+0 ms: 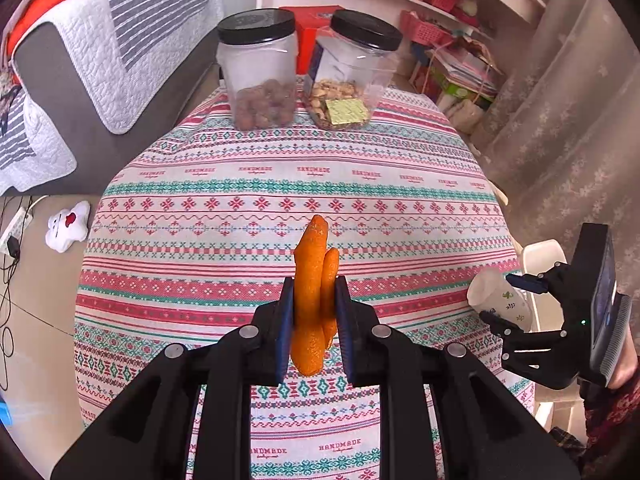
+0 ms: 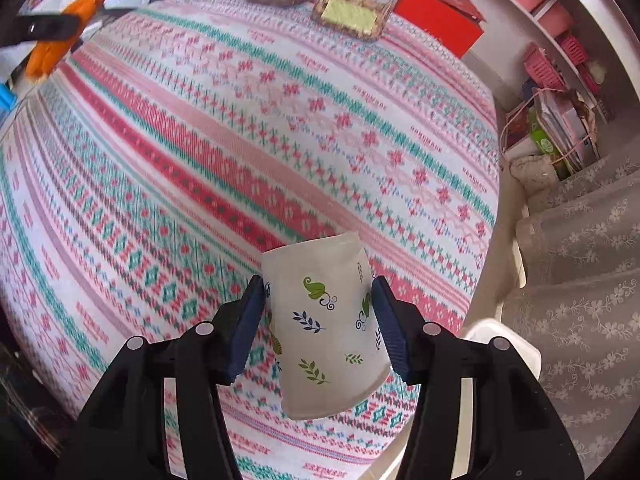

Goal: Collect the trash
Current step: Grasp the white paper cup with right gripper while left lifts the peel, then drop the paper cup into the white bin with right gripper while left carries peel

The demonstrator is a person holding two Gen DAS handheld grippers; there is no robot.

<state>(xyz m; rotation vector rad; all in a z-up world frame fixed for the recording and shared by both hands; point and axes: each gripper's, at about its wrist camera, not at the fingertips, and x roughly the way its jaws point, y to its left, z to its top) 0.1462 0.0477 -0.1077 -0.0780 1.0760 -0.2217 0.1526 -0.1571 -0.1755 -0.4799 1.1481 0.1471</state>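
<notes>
Presently, both pieces of trash are in hand above the desk (image 1: 240,184). Left of the desk's middle, the left gripper (image 1: 312,316) has its fingers clamped on an orange peel (image 1: 312,280), held clear of the cloth. At the desk's right edge, the right gripper (image 2: 320,328) has its fingers closed on a paper cup (image 2: 324,320). Collection step judged complete; next move calls for carrying both to a bin, none visible.

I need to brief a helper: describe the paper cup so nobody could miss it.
Start at the table under its pink and teal patterned cloth, then go to its near right edge. There the right gripper holds the paper cup sideways: white with small leaf prints, unlike the clear black-lidded jars opposite.
</notes>
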